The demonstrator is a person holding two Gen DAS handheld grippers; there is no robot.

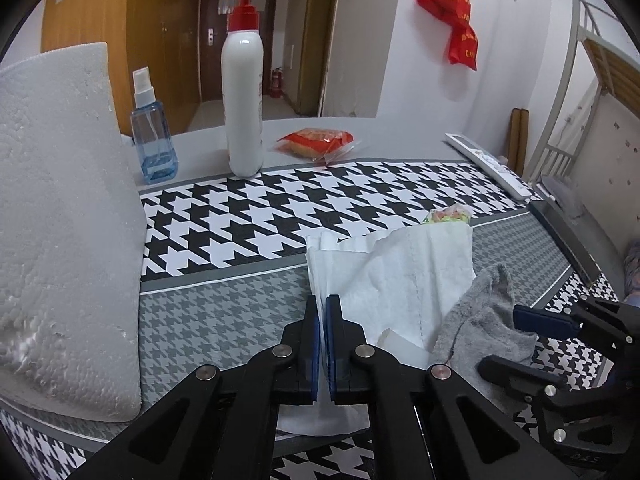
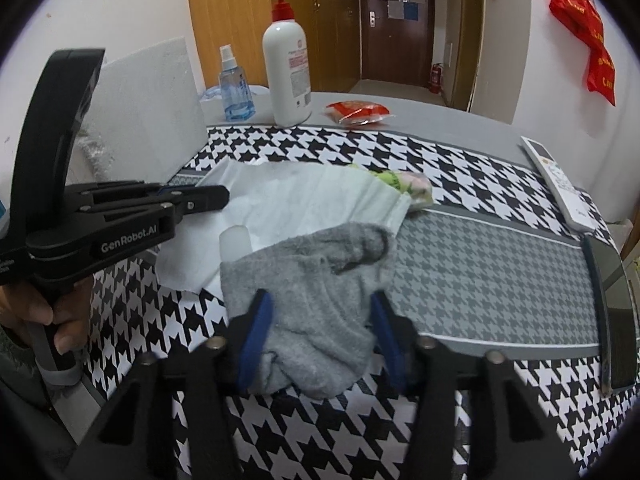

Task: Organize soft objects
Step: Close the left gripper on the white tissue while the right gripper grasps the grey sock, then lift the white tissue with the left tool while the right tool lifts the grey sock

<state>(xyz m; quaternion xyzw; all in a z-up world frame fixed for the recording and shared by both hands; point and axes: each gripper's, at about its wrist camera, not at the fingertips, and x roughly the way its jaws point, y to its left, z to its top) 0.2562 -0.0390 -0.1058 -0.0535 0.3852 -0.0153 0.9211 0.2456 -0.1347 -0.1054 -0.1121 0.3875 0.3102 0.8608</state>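
Pinching one white tissue (image 1: 384, 276), the left gripper (image 1: 323, 312) jaws are closing; the right gripper (image 2: 320, 320) jaws are gaping around one gray sock (image 2: 312, 300).

A fuzzy grey cloth sock (image 2: 316, 320) is lying against thin, creased white tissue paper (image 1: 384, 276); the glossy plastic pump bottle (image 1: 243, 100) is shining beside rough white foam (image 1: 60, 216).

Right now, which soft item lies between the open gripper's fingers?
The grey sock, lying between the right gripper fingers; the white tissue is pinched by the left gripper.
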